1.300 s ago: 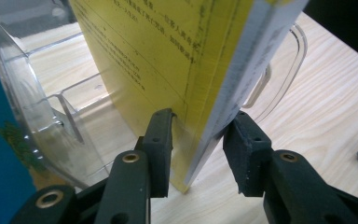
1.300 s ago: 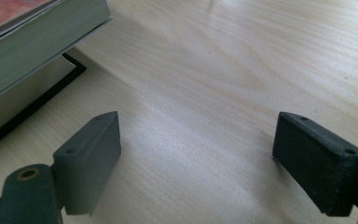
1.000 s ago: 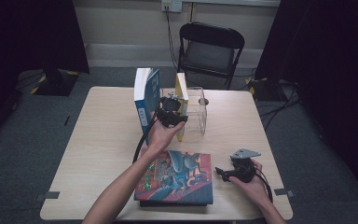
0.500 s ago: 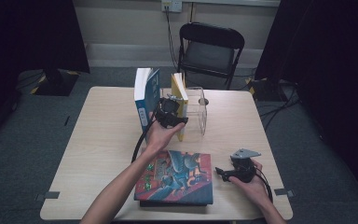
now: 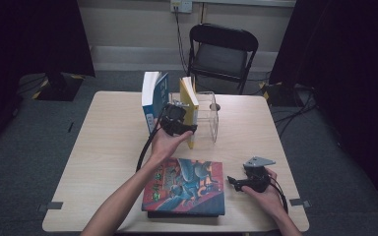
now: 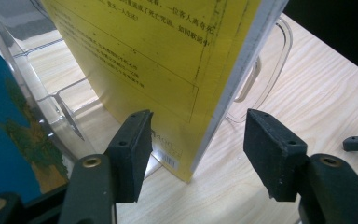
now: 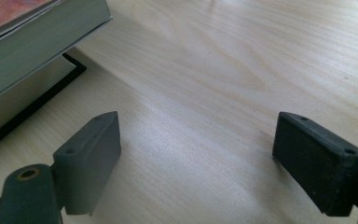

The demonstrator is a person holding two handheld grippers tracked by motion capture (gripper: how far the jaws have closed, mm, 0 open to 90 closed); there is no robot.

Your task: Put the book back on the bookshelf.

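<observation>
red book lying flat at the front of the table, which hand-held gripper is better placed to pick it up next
Probably the right hand-held gripper: it rests open on the table just beside the red book, jaws pointing at its edge. The left hand-held gripper, jaws just opening, is up at the yellow book in the clear rack.

A colourful book [image 5: 184,185] lies flat on a black one near the surface's [image 5: 103,142] front edge; a black chair [image 5: 221,49] stands behind its far edge.
</observation>
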